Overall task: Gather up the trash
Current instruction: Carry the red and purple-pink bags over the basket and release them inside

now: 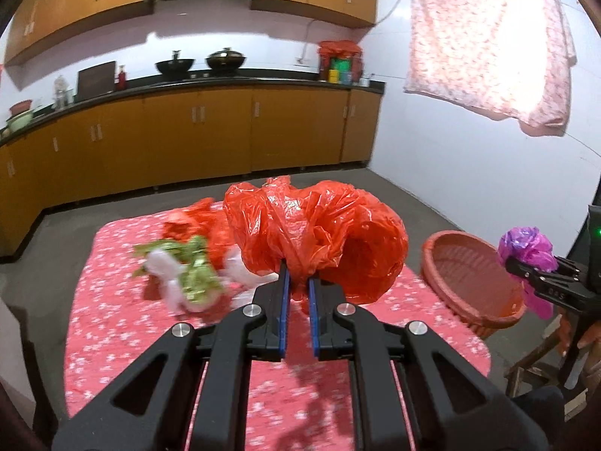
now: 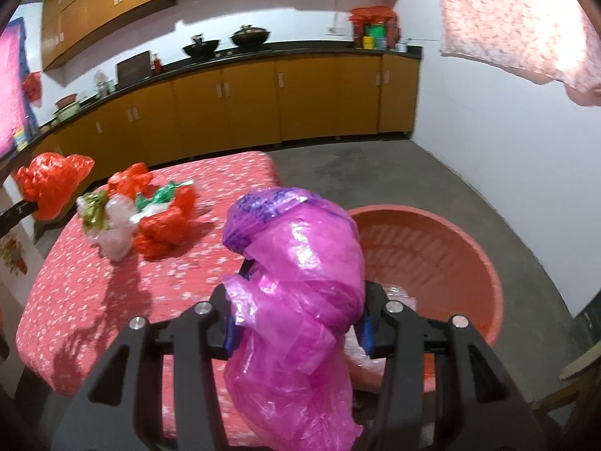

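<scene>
My left gripper is shut on a crumpled red plastic bag, held above the table with the red floral cloth. My right gripper is shut on a pink and purple plastic bag that bulges between its jaws and hangs down, close beside the red round basket. In the left wrist view that right gripper with its purple bag shows at the right edge, past the basket. A heap of red, white and green wrappers lies on the table.
Yellow kitchen cabinets with a dark counter and two woks line the far wall. A floral cloth hangs at the upper right. A wooden chair stands under the basket. Grey concrete floor lies beyond the table.
</scene>
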Action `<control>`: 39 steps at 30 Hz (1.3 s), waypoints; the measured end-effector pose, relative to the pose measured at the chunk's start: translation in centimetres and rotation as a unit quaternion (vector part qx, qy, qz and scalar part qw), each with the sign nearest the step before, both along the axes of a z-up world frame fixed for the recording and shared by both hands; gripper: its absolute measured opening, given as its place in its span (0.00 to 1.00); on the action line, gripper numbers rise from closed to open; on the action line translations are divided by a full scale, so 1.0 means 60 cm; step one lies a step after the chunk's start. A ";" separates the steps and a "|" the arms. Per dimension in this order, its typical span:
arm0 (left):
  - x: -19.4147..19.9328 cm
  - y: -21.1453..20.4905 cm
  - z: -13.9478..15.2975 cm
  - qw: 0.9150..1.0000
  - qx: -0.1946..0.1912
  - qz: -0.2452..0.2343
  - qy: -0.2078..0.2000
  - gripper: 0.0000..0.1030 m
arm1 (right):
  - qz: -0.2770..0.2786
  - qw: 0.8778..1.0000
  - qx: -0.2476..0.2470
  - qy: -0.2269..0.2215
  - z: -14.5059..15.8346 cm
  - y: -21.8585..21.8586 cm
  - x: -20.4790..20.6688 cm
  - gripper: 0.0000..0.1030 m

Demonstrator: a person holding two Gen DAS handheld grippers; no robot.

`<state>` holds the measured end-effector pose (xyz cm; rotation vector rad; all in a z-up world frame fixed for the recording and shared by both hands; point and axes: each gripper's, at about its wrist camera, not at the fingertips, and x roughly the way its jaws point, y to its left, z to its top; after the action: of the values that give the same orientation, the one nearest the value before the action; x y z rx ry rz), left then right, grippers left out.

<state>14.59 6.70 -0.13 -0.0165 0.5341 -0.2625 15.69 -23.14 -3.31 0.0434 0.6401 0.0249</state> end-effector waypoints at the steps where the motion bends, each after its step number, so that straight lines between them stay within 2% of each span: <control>1: 0.002 -0.009 -0.001 1.000 -0.001 -0.005 0.000 0.08 | -0.006 1.000 0.001 -0.001 0.000 -0.009 0.000 0.45; 21: 0.037 -0.227 -0.037 0.994 -0.007 -0.106 0.012 0.08 | -0.111 0.994 0.017 0.000 -0.021 -0.133 0.013 0.45; 39: 0.077 -0.384 -0.090 0.983 0.006 -0.181 0.039 0.08 | -0.138 0.989 0.043 -0.007 -0.039 -0.217 0.048 0.45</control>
<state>19.20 -16.36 -5.51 0.0837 0.6153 -0.6150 18.60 -36.13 -5.63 0.2148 0.6150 -0.2147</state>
